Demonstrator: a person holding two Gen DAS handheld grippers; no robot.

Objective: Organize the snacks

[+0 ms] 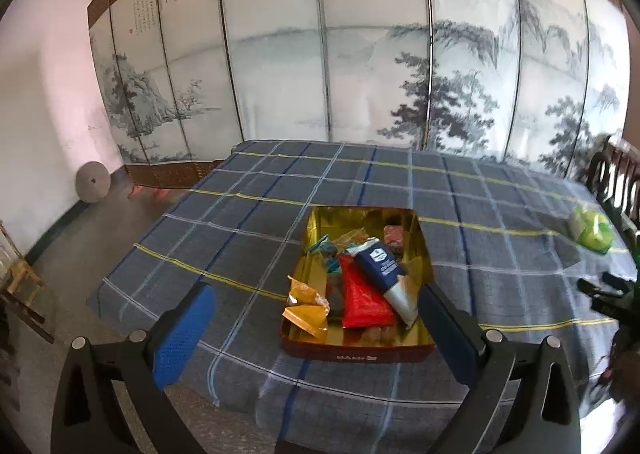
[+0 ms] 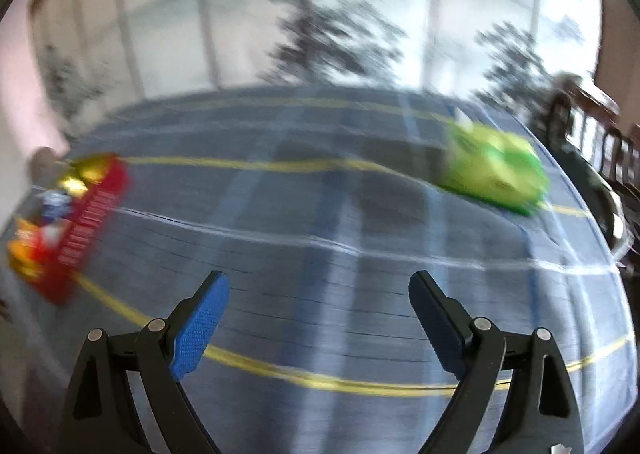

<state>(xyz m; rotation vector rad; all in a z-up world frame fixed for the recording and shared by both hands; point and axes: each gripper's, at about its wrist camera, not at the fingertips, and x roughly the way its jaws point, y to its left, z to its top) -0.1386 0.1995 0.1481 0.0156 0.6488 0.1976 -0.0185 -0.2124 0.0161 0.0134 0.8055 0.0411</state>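
The green snack bag (image 2: pixel 496 177) lies alone near the desk's (image 2: pixel 320 254) far right edge, well apart from the red box (image 1: pixel 356 350) already heaped with snacks. Right gripper (image 2: pixel 320 318) has its fingers wide and empty; left gripper (image 1: pixel 316 330) likewise, straddling the box. A hasty grab could nudge the bag off that edge; open cloth between gives room.

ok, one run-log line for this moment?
left gripper: open, over snack box | right gripper: open, empty, over tablecloth | green snack bag: outside box, ahead-right of right gripper
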